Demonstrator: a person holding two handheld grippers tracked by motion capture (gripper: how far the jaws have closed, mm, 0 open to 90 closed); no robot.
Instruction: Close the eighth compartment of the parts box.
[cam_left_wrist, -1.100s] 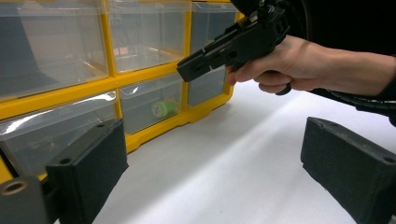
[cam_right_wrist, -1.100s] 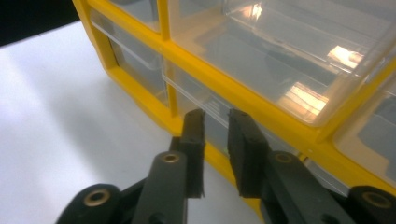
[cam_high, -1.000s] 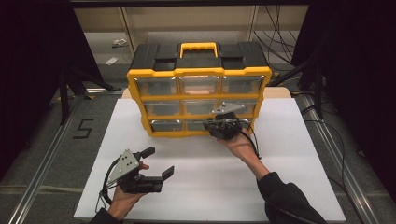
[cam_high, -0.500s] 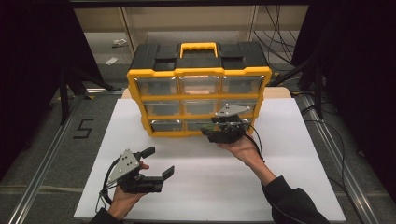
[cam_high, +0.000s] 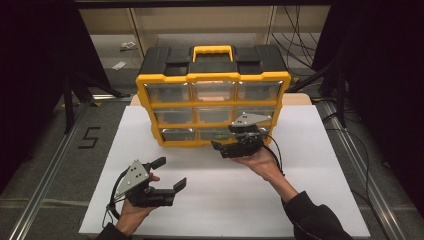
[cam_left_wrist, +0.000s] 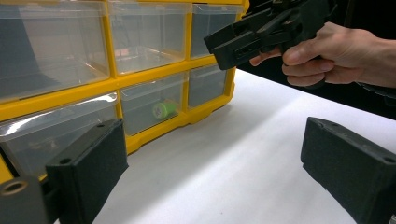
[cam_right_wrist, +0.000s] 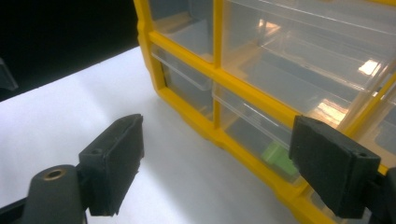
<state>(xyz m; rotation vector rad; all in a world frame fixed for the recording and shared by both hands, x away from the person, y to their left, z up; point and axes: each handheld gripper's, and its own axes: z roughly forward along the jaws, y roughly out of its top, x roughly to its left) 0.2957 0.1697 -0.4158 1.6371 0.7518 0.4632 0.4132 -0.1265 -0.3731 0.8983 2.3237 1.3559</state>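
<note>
A yellow and black drawer organizer stands at the back of a white sheet, with three rows of clear drawers. A small green thing lies in the bottom middle drawer. My right gripper hovers just in front of the bottom row, pointing left. Its jaws have just been opening and stand wide with nothing between them. My left gripper rests low at the sheet's front left, open and empty. In the left gripper view, the right gripper shows in a hand at top right.
A digit 5 is marked on the grey table left of the sheet. Metal rails run along both table sides. Cables hang at the right. A shelf stands behind the organizer.
My right gripper has drawn back a little from the bottom drawers and its jaws have spread apart. The left hand has kept still.
</note>
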